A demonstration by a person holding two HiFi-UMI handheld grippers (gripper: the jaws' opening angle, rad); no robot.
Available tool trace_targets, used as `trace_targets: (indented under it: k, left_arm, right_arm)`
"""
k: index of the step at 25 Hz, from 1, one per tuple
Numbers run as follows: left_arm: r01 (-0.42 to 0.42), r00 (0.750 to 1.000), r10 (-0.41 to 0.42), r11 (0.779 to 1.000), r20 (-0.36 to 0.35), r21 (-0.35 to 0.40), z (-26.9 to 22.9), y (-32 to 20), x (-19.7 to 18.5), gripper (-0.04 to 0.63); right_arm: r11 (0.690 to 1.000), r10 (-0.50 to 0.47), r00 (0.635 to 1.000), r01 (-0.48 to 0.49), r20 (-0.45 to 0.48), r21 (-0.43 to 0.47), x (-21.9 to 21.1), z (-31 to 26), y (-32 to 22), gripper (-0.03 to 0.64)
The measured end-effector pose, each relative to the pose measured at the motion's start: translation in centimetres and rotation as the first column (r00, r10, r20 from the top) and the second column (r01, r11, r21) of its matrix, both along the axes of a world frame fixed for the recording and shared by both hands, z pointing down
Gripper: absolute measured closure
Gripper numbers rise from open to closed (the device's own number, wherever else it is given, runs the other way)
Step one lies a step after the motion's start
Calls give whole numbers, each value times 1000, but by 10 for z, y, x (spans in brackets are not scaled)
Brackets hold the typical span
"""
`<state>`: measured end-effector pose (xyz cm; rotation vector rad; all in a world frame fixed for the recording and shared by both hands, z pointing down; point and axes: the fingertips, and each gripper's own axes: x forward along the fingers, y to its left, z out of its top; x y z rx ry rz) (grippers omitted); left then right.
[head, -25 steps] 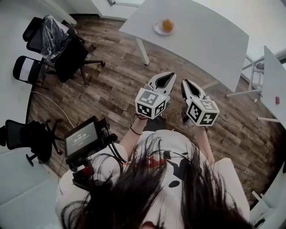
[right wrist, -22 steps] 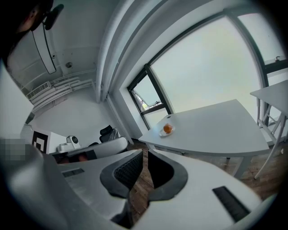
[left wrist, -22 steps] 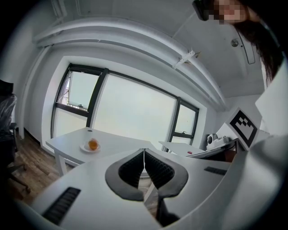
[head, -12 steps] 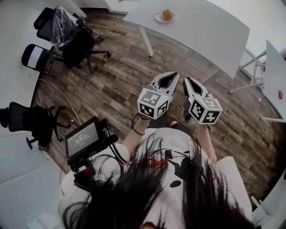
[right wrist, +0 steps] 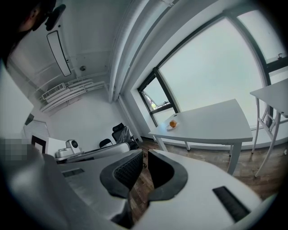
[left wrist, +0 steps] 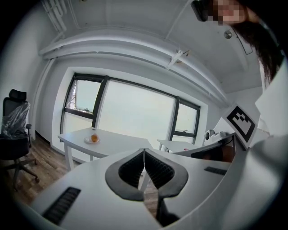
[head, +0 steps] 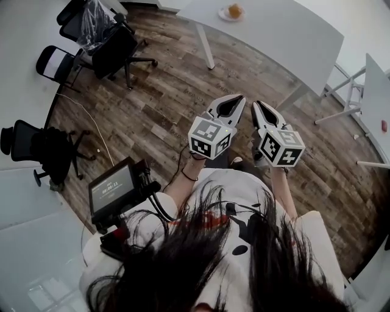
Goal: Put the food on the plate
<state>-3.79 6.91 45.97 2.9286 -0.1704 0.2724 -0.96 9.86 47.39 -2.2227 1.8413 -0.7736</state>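
A head view looks steeply down over a person's dark hair onto a wooden floor [head: 164, 103]. At the upper left of the frame stand black office chairs [head: 103, 46], one draped in clear plastic. Since a second ago they have slid up and to the right in the frame. At the lower left, a small dark screen [head: 111, 189] sits on a mount at the person's chest, in the same spot as before.

Just left of centre, the left hand-held gripper [head: 237, 98] points up the frame, its marker cube nearest the person. Its own view shows the two jaws pressed together at the tips with nothing between them.

At the top edge, above that gripper, a small white plate [head: 225, 14] sits near the corner of a long white desk [head: 292, 36]. On the plate lies the food [head: 235, 10], a round orange piece. Plate and desk were lower in the frame a second ago; now the plate is almost at the top edge. Both are well apart from the grippers, with floor between.

Just right of centre, the right hand-held gripper [head: 258, 105] is held beside the left one, near it but not touching. Its jaws are closed as well and hold nothing. Both grippers sit much where they were, a little further right. At the right edge shows a second white desk [head: 375, 91].
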Motion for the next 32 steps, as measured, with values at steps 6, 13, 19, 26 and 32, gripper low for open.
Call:
trace_targets:
  k: [6,13,19,26,32]
  left_arm:
    - [9,1000,-9,1000,8,-6,2,-2,0,589]
    - [8,1000,-8,1000,9,2,1,-4,0,589]
    - [6,1000,-6,1000,12,11,0,-5,2,589]
    - [5,1000,-5,1000,9,20,-3,-7,4,589]
    - [-15,1000,14,1000,4,27,-5,-4,9,589]
  right_arm:
    - [1000,-20,1000,19,-14,-8,-2,-1,-4,572]
    - [1000,-25,999,25,-24,-6,-3,-2,-6,572]
    - [1000,-27,999,27,-24,-3,-1,-2,-8,572]
    - [1000,-27,999,27,-28,-2,1,-2,-10,572]
    - [1000,-10,999,10,-33,-1,5,-3,-7,572]
